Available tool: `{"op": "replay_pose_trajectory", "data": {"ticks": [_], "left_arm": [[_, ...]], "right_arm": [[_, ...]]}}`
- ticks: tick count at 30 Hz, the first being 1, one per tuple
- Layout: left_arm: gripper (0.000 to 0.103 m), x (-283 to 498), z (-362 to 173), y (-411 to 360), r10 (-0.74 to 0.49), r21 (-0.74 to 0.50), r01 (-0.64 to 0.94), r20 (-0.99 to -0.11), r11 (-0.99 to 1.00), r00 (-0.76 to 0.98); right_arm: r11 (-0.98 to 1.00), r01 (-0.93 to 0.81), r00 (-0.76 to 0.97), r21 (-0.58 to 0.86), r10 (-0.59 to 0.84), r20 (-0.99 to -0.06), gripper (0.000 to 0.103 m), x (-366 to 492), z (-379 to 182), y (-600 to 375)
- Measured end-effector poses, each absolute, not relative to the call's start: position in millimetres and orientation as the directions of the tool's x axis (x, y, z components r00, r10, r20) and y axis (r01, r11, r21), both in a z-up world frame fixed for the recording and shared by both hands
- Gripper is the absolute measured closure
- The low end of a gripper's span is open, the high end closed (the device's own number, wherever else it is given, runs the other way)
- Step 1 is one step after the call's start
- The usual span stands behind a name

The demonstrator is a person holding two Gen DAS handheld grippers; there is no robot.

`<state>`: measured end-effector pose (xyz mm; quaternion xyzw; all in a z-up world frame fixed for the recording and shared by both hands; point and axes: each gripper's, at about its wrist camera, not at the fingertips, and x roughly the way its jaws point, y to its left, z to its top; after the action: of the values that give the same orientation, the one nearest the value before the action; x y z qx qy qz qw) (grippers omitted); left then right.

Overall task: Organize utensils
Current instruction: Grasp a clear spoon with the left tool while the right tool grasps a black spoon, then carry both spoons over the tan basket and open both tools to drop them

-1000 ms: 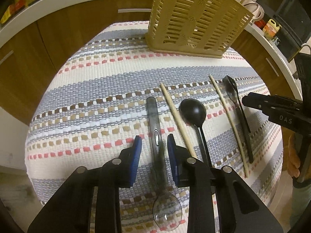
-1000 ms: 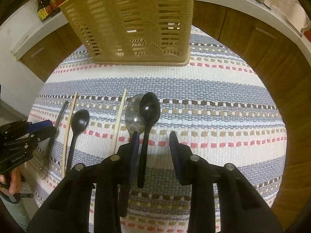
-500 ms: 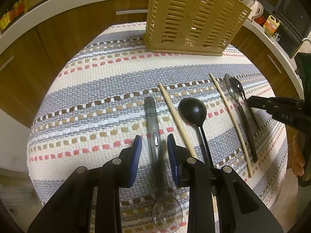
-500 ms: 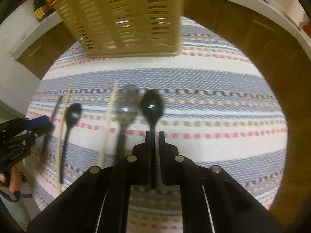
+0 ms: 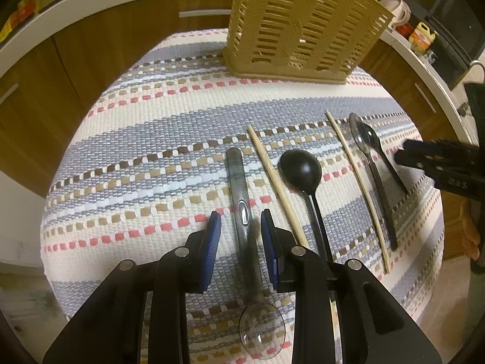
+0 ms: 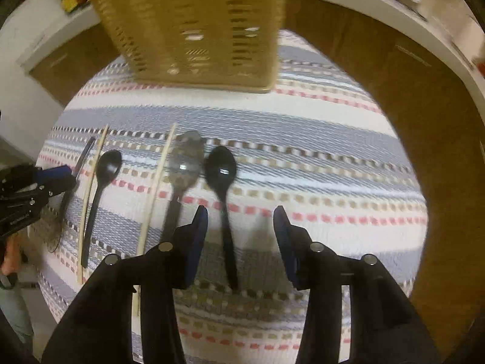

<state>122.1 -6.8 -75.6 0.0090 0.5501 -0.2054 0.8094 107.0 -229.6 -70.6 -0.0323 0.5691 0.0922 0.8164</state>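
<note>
A: Now the right gripper [image 6: 241, 236] has its fingers wide again; half a second ago they were shut on the black plastic spoon [image 6: 222, 188].

B: So it lies ungrasped before the tan slotted basket [image 6: 194, 27]; the left gripper [image 5: 241, 242] straddles the clear spoon [image 5: 242, 221], fingers narrowly apart.

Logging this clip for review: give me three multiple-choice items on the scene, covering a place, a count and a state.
1. Where does the basket stand?
A. At the far end of the striped cloth, beyond the utensils
B. Between the two tools
C. On the floor

2. How many chopsticks lie on the cloth?
A. One
B. Two
C. Four

3. What is the state of the right tool?
A. Shut on a chopstick
B. Shut and empty
C. Open, with the black spoon lying below its gap

Key: 1 A, since the basket sits behind the row of utensils. 2 B, since two pale sticks lie among the spoons. 3 C, since the fingers stand wide apart on either side of the spoon's handle.
</note>
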Motion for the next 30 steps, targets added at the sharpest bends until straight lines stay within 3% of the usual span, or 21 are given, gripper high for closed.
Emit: {"op": "replay_pose_trajectory", "data": {"ticks": [7, 15, 19, 25, 30], "left_arm": [[0.078, 126.4, -79.6, -2.4, -0.365, -0.274, 0.374, -0.909, 0.886, 0.199], [0.071, 124.1, -77.2, -31.7, -0.224, -0.112, 0.473, -0.956, 0.874, 0.187], [0.088, 120.6, -76.9, -43.8, -0.124, 0.006, 0.486, -0.964, 0.874, 0.234], [0.094, 122.1, -73.6, -36.7, -0.153, -0.027, 0.438, -0.955, 0.898, 0.254], [0.094, 121.3, -61.6, -16.0, -0.272, -0.144, 0.380, -0.912, 0.914, 0.307]], "right_arm": [[0.978, -0.209, 0.261, 0.017, 0.073, -0.963, 0.070, 136.1, -84.6, -200.5], [0.973, -0.230, 0.247, -0.030, 0.029, -0.968, 0.088, 154.2, -87.5, -179.4], [0.974, -0.226, 0.246, -0.016, 0.041, -0.968, 0.089, 149.4, -91.2, -181.3], [0.975, -0.223, 0.262, 0.002, 0.062, -0.963, 0.099, 139.0, -87.6, -191.1], [0.973, -0.222, 0.300, 0.059, 0.126, -0.945, 0.099, 127.0, -74.2, -209.7]]}}
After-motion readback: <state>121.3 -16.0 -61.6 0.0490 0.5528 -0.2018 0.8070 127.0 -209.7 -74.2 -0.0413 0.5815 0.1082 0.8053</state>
